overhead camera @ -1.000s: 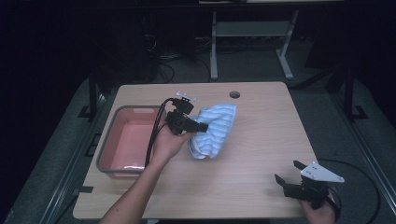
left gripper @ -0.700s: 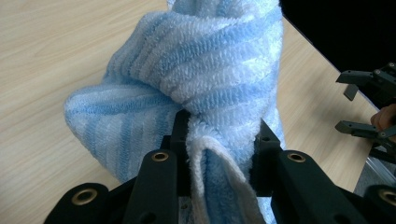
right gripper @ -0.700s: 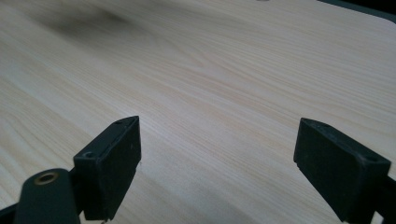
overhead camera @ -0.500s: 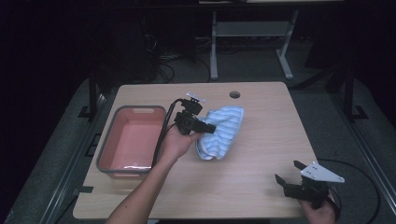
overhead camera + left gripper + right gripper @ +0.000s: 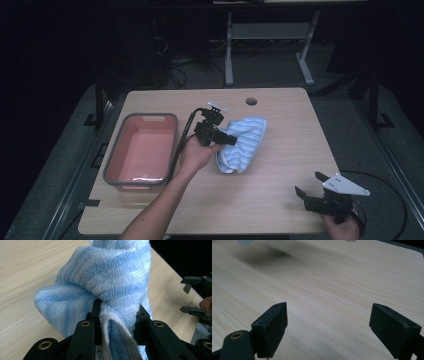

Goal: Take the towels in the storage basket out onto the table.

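High view: left gripper (image 5: 231,140) jaws clamped on blue striped towel (image 5: 242,142) beside pink bin (image 5: 142,150); right gripper (image 5: 312,189) jaws spread, empty.

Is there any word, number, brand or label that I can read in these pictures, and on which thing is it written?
None: no readable text on the striped towel, the pink tub, the table, the left gripper or the right gripper.
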Tool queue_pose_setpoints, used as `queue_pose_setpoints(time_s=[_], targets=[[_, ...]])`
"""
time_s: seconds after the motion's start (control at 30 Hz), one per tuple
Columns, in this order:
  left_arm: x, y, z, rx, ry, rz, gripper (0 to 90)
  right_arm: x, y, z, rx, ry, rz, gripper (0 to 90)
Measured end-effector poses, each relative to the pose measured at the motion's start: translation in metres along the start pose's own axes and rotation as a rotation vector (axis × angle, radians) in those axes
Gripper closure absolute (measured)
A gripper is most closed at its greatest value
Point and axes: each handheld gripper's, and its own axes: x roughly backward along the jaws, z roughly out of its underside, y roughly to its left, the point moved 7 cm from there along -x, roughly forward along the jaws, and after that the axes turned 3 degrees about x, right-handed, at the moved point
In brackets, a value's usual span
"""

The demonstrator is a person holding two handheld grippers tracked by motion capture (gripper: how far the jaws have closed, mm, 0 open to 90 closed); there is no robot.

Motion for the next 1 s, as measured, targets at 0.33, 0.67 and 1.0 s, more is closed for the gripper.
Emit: queue_pose_setpoints(time_s=[0.33, 0.67, 1.0], targets=[[-0.015, -0.006, -0.001, 0.006, 0.009, 0.008, 68.8, 0.000, 0.000, 0.000, -0.002, 0.000, -0.002, 14.5], [-0.028, -0.008, 0.000, 0.010, 0.019, 0.006, 68.6, 0.000, 0.000, 0.000, -0.002, -0.002, -0.002, 14.5], [-0.042, -0.009, 0.004, 0.015, 0.037, 0.011, 68.0, 0.000, 0.001, 0.000, -0.003, -0.002, -0.003, 14.5]])
